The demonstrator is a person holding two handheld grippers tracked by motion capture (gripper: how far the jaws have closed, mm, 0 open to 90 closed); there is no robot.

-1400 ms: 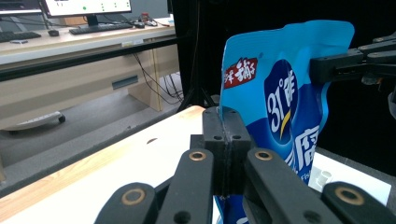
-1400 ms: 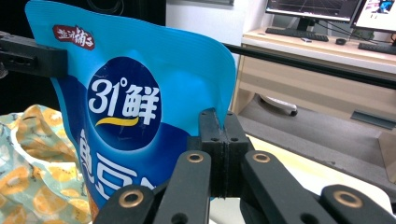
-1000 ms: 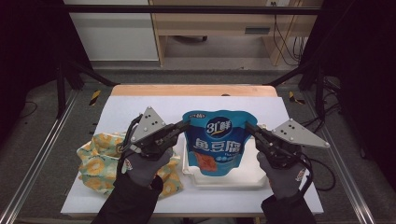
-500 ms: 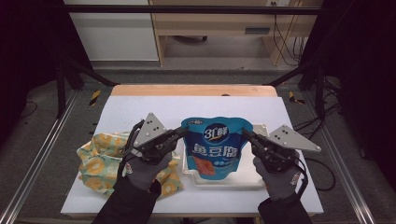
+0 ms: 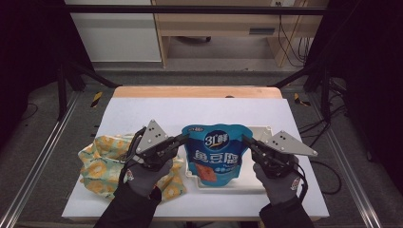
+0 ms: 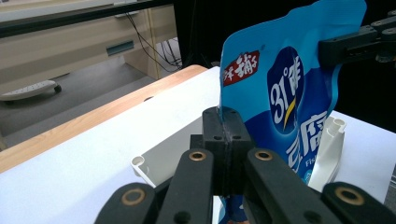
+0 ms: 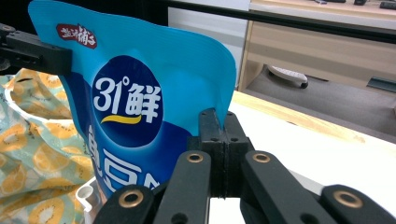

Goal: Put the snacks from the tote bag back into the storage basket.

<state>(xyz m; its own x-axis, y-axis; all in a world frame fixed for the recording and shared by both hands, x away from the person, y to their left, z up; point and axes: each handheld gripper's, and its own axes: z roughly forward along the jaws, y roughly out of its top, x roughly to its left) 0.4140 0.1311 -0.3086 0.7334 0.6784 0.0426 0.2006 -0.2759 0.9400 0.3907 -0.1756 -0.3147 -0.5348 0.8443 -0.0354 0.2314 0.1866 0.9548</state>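
Blue pouch (image 5: pixel 215 153), pinched at both edges by left gripper (image 5: pixel 184 138) and right gripper (image 5: pixel 245 139), has sunk toward the white tray (image 5: pixel 259 183) at lower centre, nearly set down.

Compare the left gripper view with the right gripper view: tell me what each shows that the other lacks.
Left gripper view: the white tray under the blue pouch, and the left gripper shut on the pouch's edge.

Right gripper view: the yellow-patterned cloth, and the right gripper shut on the opposite edge.

Both: the pouch held upright, the white table and a wooden desk behind.
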